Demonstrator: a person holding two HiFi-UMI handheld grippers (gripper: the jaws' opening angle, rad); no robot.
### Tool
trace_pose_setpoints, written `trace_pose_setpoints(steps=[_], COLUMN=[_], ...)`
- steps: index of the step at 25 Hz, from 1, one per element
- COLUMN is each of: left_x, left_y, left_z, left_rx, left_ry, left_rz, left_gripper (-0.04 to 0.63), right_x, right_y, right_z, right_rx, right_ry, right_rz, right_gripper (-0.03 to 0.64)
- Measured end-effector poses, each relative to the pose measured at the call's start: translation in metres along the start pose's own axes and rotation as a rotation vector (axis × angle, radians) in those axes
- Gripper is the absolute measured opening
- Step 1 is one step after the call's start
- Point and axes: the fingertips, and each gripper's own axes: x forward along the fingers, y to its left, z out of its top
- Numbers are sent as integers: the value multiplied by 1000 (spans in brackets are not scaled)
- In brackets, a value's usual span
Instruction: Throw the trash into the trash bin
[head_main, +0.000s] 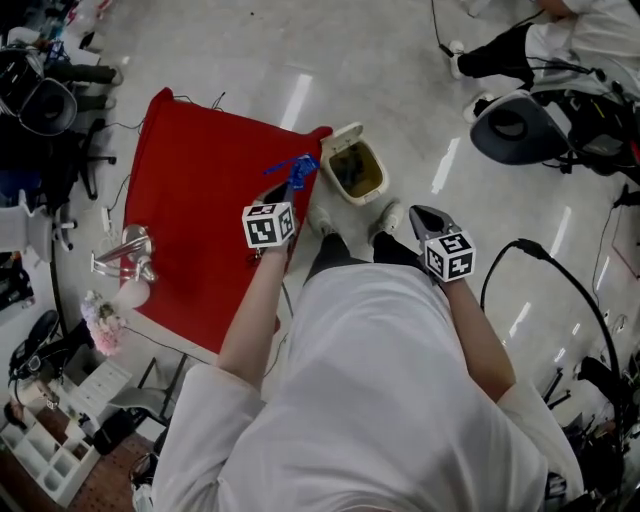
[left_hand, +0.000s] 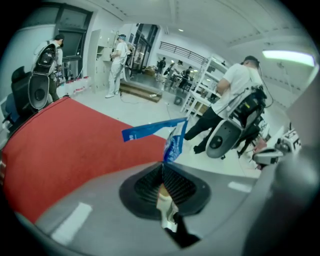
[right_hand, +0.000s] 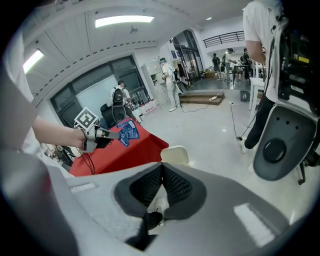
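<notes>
Blue wrapper (head_main: 298, 167) pinched in left gripper (left_hand: 162, 165), near open cream bin (head_main: 382, 166); inside dark, contents unclear. Right gripper (right_hand: 161, 167) closed, empty.

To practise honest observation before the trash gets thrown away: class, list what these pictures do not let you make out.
Print on the blue wrapper: left gripper view, blurred and too small.
Wrapper's lower end: left gripper view, pinched inside the shut left hand-held gripper.
Trash bin contents: head view, dark and too small; right gripper view shows only its lid.
Shiny object at left: head view, too small to identify.
</notes>
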Motion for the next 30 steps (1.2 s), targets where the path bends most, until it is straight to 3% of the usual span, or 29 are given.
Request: trace_pose_setpoints(steps=[7, 19, 30], left_x=[24, 76, 142], left_y=[-45, -99, -102], left_z=[-14, -36, -59], left_rx=[38, 33, 6], left_ry=[52, 108, 138], left_rz=[-32, -64, -58], left_gripper=[6, 6, 6], right_x=[-8, -3, 20], right_y=[-29, -70, -102], right_z=[-6, -23, -49], right_rx=[14, 15, 36], right_ry=[5, 57, 107], right_rz=[4, 34, 44], right_gripper=[2, 0, 1])
